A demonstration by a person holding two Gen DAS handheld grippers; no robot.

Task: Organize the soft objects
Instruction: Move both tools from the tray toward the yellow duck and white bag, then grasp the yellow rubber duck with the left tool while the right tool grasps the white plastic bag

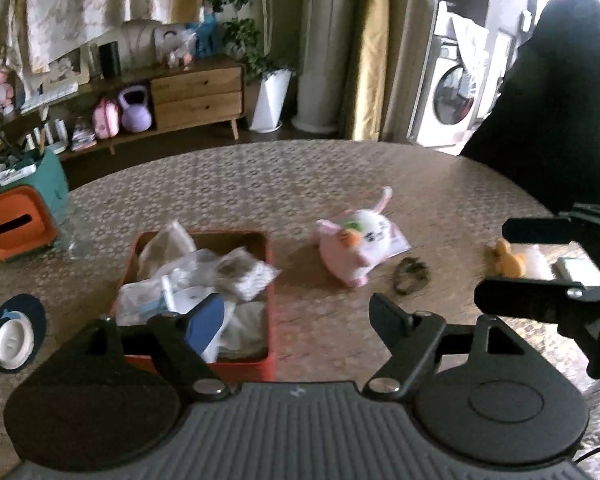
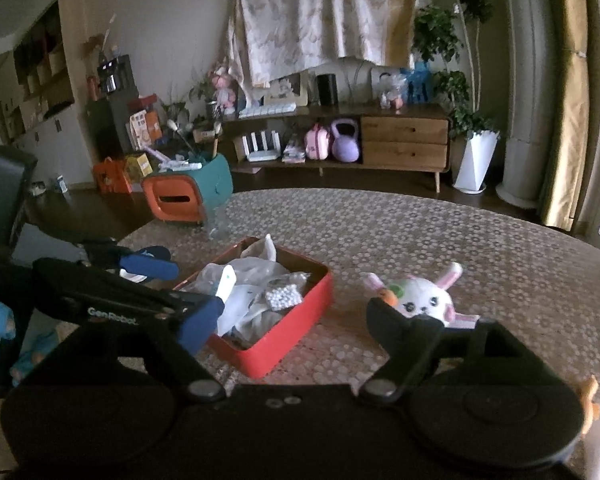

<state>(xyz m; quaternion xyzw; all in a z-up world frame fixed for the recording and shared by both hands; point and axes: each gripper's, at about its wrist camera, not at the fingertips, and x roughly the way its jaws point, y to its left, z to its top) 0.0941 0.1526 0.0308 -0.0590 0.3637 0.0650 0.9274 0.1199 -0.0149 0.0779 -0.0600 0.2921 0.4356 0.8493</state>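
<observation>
Black linkage fills the near edge of both views. The left gripper (image 1: 288,312) has its jaws spread with nothing between them, poised above the near end of the red box (image 1: 270,248), which is heaped with white bags and cloth. The right gripper (image 2: 290,320) is likewise spread and empty.

Judging by this, one deposit into the box looks finished and the next pick-up is in hand. The pink rabbit plush (image 1: 354,246) lies on the patterned table (image 1: 260,184) just right of the box, on a white card. A likely next move is to bring a gripper down around its body, clear of the dark coiled item (image 1: 410,274) just beside it.

Only the left wrist view shows a small orange plush (image 1: 508,260) far right and a round dark pad (image 1: 14,330) near left. The right wrist view shows the rabbit's face (image 2: 424,298) and the box's open right corner.
</observation>
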